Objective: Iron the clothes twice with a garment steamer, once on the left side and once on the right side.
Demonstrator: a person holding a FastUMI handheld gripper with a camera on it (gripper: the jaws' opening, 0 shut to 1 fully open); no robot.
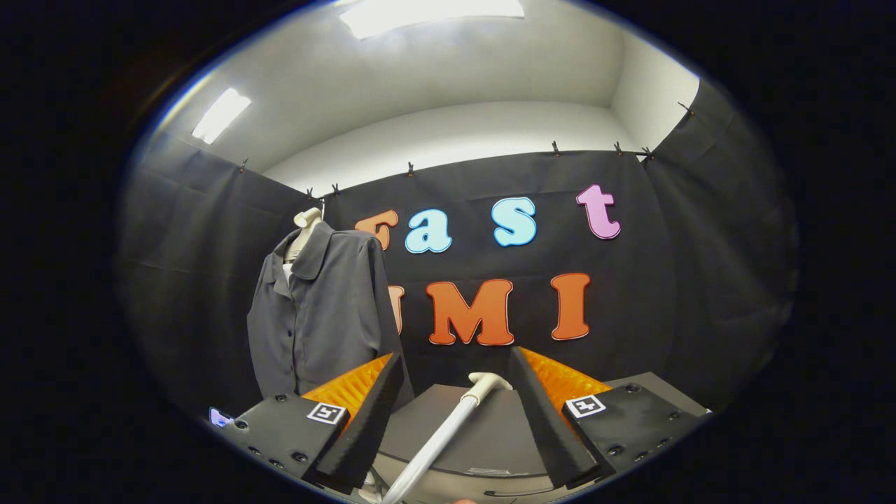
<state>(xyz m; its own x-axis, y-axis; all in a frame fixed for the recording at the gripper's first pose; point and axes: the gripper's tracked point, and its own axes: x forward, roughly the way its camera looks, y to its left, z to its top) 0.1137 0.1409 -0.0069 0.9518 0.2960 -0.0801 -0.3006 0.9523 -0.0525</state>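
Steamer (pixel 448 420) (white wand) between gripper's (pixel 455 413) spread fingers

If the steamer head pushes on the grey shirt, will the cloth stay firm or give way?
The grey shirt probably gives way: it hangs loosely on a mannequin, with soft folds. It may swing, since its hem looks free. The open gripper has the white steamer wand between its fingers, not clamped.

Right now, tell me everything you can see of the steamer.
The steamer shows as a long white wand, plastic by its look, with a T-shaped head at the far end. It slants up between the fingers of the open tool, neither finger pressing it, its head just ahead of the tips. It sits above a grey base. Its lower end is hidden.
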